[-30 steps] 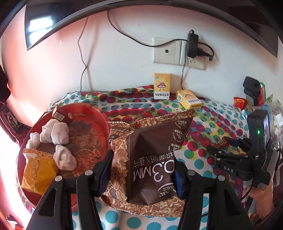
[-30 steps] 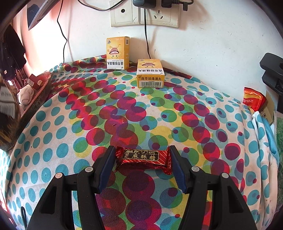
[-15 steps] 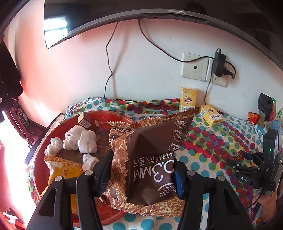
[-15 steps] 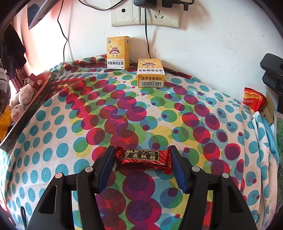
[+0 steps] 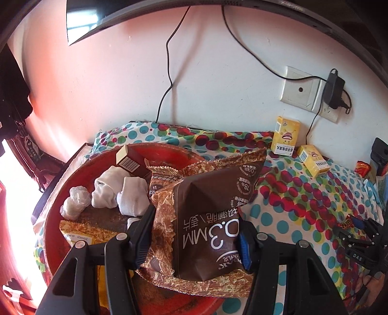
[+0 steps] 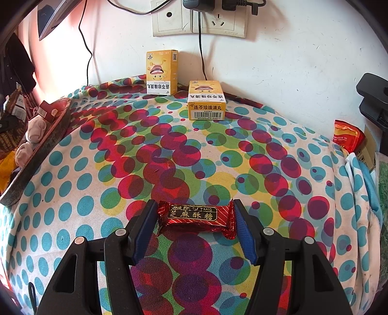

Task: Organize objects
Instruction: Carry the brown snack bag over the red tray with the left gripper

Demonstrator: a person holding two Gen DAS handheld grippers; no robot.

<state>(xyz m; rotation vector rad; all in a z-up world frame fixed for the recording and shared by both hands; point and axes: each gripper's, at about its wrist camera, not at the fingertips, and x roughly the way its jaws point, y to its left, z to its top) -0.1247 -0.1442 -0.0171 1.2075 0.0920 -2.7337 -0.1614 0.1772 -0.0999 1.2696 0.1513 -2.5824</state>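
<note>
I see a polka-dot tabletop [image 6: 184,150] against a white wall with sockets [image 6: 198,18]. My left gripper [image 5: 194,238] jaws are clamped on the brown snack bag [image 5: 208,218] over the red tray [image 5: 169,151]. My right gripper [image 6: 194,229] jaws pinch the red candy [image 6: 194,215] on the cloth.

Left hand-held gripper [image 5: 195,238] is seen clamped on a brown snack bag [image 5: 208,223], its print upside down, both blue pads pressed against the bag's sides. The bag is held over the near right part of a red tray [image 5: 174,151]. In the tray are seen white wrapped sweets [image 5: 121,193], a brown barcoded box [image 5: 132,161] and a yellow packet [image 5: 77,233]. The tray rests on a dotted tabletop [image 5: 303,198]. Two yellow boxes [image 5: 285,135] are noted by the wall. The right hand-held gripper [image 5: 349,230] is visible at far right, holding a red candy [image 5: 345,221].
</note>
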